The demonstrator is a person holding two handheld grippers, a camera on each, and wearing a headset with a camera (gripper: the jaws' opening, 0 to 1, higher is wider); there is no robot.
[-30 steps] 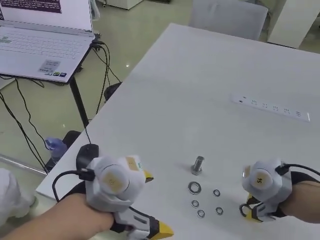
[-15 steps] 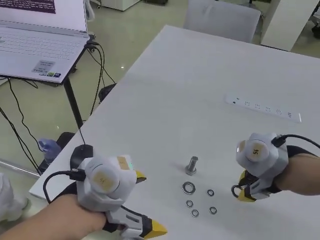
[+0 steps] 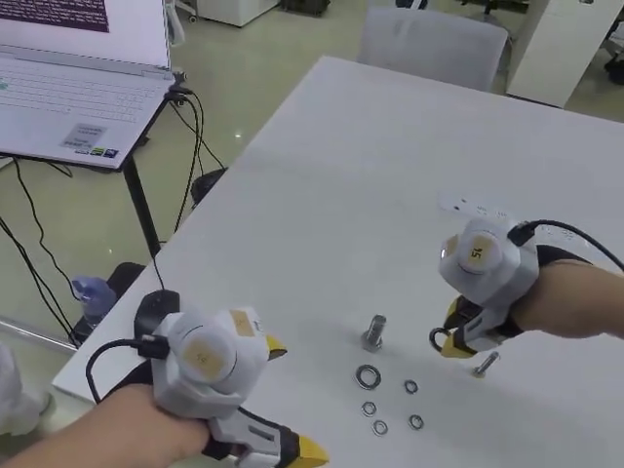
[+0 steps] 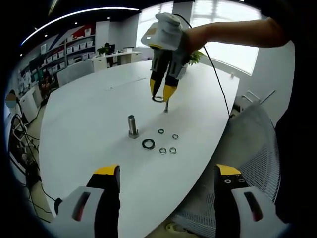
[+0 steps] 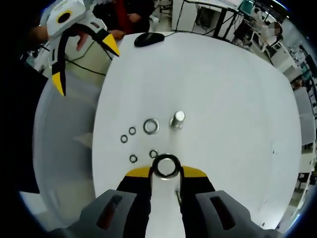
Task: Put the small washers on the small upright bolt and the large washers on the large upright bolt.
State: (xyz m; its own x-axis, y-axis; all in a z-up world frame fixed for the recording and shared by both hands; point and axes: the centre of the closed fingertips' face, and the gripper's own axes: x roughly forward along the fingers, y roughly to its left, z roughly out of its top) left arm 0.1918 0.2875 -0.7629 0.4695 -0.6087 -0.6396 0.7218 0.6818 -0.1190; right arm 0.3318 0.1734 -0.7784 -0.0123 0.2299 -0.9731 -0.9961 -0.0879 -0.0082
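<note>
**Right gripper pinching a large washer by the small bolt; left gripper open and idle**

- Right gripper (image 3: 450,336): jaws pressed onto a large washer (image 5: 166,166). It is held by its edge with the hole facing the right gripper view. In the left gripper view the ring hangs at the yellow tips.
- Left gripper (image 3: 294,398): jaws spread wide with nothing between them. It hovers off the near-left corner of the table (image 3: 390,175), well apart from the parts.
- Small bolt (image 3: 485,364): stands on the table just beside the right gripper's tips. The held washer sits close to its top. Can't tell if they touch.
- Large bolt (image 3: 374,332): upright, left of the right gripper, near the loose washers.
- Second large washer (image 3: 368,375): flat on the table just in front of the large bolt.
- Small washers (image 3: 410,387): four, flat and scattered near the second large washer, each apart from the others.
- Around: a power strip (image 3: 468,207) on the table beyond the right gripper, partly covered by it. A mouse (image 3: 151,312) at the table's left edge. A laptop (image 3: 78,97) on a stand to the left, cut off by the frame. A chair (image 3: 434,44) at the far end. A bottle (image 3: 88,290) on the floor.
- Hard to read: in the right gripper view the small bolt is mostly hidden behind that gripper's own jaws.
</note>
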